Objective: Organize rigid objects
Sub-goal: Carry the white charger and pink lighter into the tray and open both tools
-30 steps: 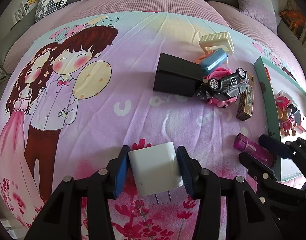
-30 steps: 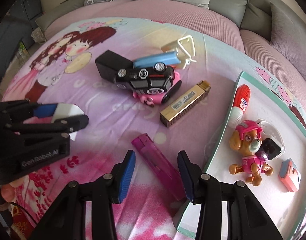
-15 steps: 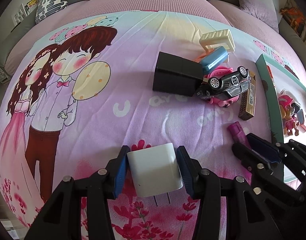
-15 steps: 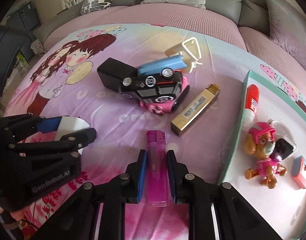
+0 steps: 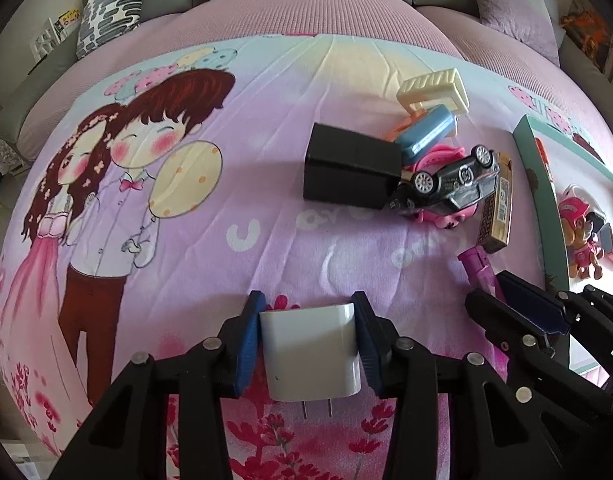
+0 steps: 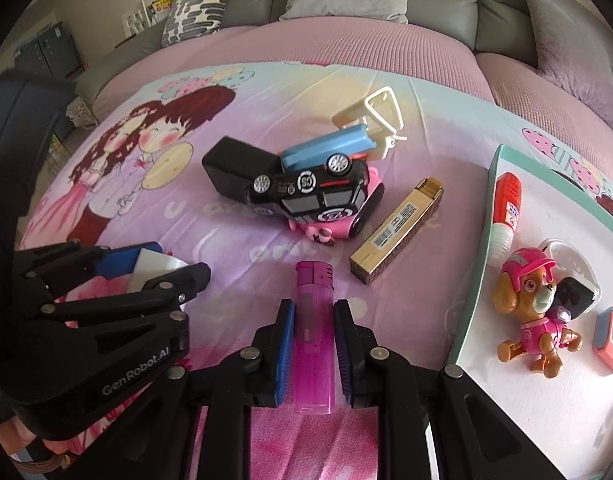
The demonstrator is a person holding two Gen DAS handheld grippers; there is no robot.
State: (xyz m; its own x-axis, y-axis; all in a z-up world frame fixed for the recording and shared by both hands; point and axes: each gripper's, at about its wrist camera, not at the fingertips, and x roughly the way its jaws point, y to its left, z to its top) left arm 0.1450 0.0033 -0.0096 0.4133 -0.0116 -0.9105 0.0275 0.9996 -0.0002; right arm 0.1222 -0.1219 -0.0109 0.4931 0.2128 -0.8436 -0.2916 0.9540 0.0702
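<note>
Pink cartoon-print bedspread [image 6: 242, 236] carries everything. White shallow tray with teal rim [image 6: 472, 312] lies at the bed's right edge, holding a toy pup figure [image 6: 534, 304]. Mid-bed pile: black box [image 6: 226, 168], black toy car [image 6: 310, 196]; gold lighter [image 6: 398, 232] beside it. Left gripper [image 5: 306, 344]: fingers have just closed onto white plug-in charger block [image 5: 310, 352], prongs toward camera. Right gripper [image 6: 312, 344]: fingers clamped on translucent magenta lighter [image 6: 312, 332], long axis along the fingers, cap pointing away. Tray sits just right of the right gripper, the nearer one, so likely a short carry rightward.
</note>
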